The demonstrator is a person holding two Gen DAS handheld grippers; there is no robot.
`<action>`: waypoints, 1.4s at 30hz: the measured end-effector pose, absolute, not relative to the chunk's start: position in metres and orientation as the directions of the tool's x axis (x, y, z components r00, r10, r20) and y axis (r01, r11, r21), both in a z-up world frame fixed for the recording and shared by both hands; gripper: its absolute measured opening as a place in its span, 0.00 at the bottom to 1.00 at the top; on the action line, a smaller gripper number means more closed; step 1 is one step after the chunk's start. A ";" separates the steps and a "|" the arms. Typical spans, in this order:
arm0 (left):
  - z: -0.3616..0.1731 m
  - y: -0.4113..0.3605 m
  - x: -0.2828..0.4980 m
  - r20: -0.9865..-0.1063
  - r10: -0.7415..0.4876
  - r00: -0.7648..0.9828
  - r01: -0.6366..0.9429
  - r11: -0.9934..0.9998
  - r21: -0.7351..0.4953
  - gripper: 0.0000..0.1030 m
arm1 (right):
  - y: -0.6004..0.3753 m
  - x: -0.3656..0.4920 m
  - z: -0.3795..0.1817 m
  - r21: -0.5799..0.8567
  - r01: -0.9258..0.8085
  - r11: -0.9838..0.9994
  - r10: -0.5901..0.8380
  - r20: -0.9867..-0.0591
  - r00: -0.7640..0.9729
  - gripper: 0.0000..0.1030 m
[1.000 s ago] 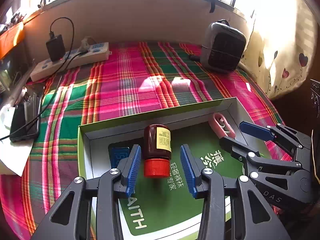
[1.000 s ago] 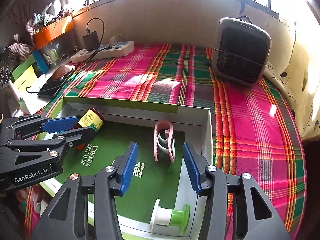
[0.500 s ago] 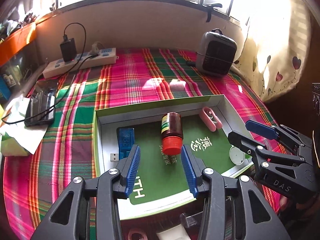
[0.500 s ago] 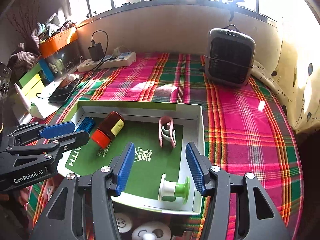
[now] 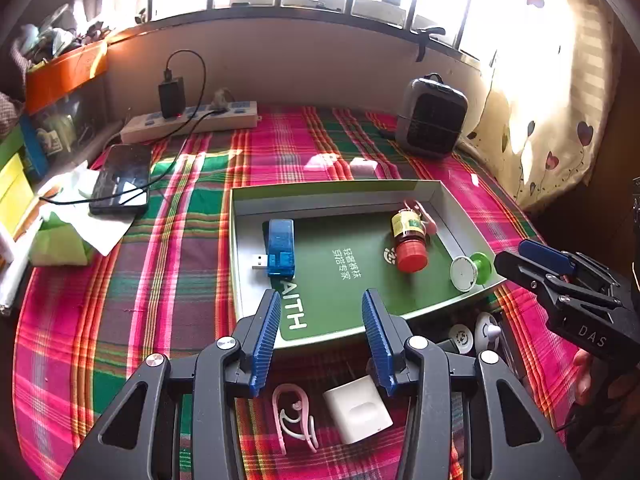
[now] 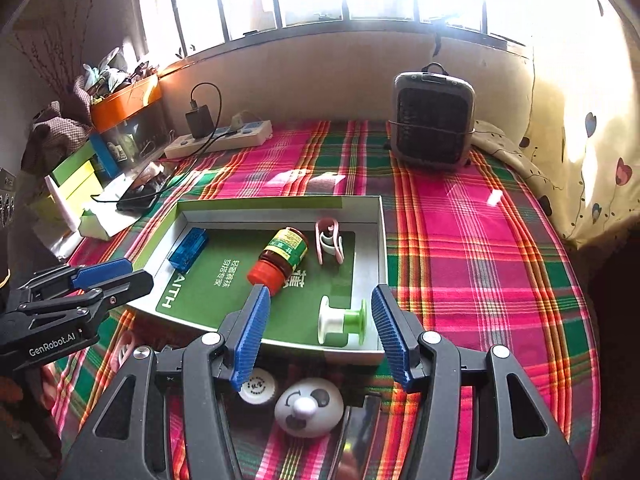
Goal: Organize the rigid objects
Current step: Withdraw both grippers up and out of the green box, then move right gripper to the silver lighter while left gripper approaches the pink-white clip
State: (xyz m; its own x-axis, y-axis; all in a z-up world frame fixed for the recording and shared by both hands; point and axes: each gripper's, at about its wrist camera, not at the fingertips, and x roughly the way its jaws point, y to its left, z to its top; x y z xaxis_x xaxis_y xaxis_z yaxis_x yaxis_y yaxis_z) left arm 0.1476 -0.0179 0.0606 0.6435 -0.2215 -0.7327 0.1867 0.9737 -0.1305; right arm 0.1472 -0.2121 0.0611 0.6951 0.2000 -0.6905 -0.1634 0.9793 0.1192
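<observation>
A shallow white-walled tray [image 5: 320, 186] [image 6: 260, 202] with a green floor lies on the plaid cloth. In it lie a brown bottle with a red cap [image 5: 408, 236] [image 6: 284, 256], a blue USB stick [image 5: 280, 246] [image 6: 188, 248], a pink clip [image 5: 424, 216] [image 6: 328, 240] and a white-and-green spool [image 5: 470, 272] [image 6: 342, 320]. My left gripper [image 5: 320, 308] [image 6: 120, 272] hangs open over the tray's near edge, nothing between its fingers. My right gripper [image 6: 320, 294] [image 5: 532, 260] is open too, above the near right corner, holding nothing.
In front of the tray lie another pink clip [image 5: 296, 416], a white block [image 5: 358, 408], round white caps [image 6: 258, 386] and a panda-faced piece [image 6: 308, 404]. A heater [image 6: 432, 120] stands far right, with a power strip [image 5: 188, 120] and phone [image 5: 122, 180] far left.
Both grippers have drawn back from the tray and risen a little. The bottle and spool now lie farther ahead, and the loose items in front of the tray have come into view.
</observation>
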 end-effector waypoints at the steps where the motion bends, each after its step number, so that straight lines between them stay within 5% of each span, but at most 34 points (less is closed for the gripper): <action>1: 0.060 -0.015 0.144 -0.734 -0.214 0.645 0.174 0.976 -0.132 0.41 | -0.213 0.144 0.062 0.117 -0.161 0.980 0.197 -0.688 0.698 0.53; 42: 0.016 0.014 0.091 -0.766 -0.282 0.577 0.153 0.959 -0.237 0.42 | -0.224 0.079 0.007 0.050 -0.094 0.994 0.098 -0.780 0.618 0.53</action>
State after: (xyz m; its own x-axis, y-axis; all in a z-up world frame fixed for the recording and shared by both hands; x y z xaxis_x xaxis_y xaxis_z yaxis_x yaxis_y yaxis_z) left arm 0.0912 0.0142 0.0162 0.5774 -0.2817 -0.7664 0.1532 0.9593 -0.2372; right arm 0.0792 -0.2241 0.0070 0.6183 0.0976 -0.7799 -0.0939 0.9943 0.0500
